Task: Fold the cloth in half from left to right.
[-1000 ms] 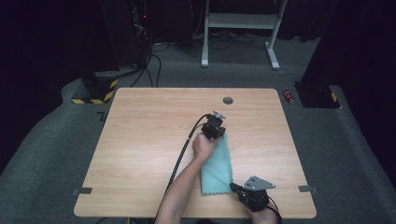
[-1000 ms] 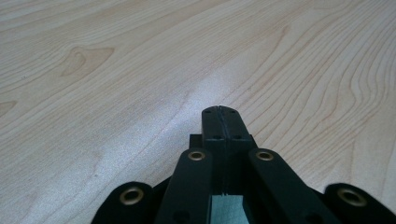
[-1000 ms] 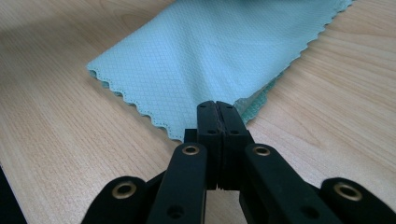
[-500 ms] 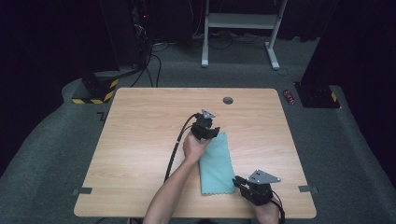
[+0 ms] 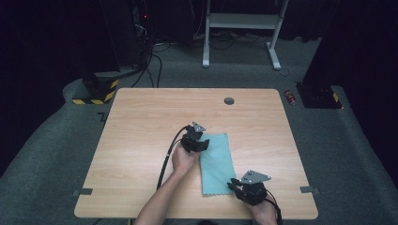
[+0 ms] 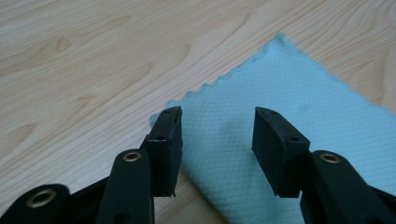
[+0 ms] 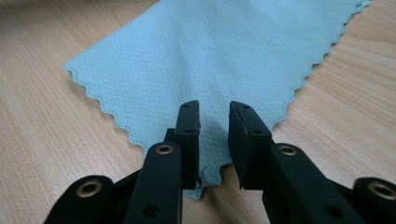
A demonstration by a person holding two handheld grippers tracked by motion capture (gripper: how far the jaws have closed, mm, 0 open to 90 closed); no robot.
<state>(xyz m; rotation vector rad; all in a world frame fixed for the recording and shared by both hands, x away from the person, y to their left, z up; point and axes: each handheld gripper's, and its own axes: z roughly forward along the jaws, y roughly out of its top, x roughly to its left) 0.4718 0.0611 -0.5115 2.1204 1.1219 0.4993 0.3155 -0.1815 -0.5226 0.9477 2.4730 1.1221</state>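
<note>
Both grippers just let go of the cloth

We've got the teal cloth (image 5: 215, 162) lying flat on the table (image 5: 141, 122), a bit right of centre in the high view. Left gripper (image 5: 202, 145) sits at its upper left edge, right gripper (image 5: 234, 184) at its lower right corner. Both sets of jaws have just been opening, with cloth under the gaps but nothing pinched. A small dark round thing (image 5: 229, 101) sits near the table's top edge, well out of the way.

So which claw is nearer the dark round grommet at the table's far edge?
Left. The left claw sits at the cloth's far end, closer to the grommet; the right claw is at the cloth's near corner.
</note>
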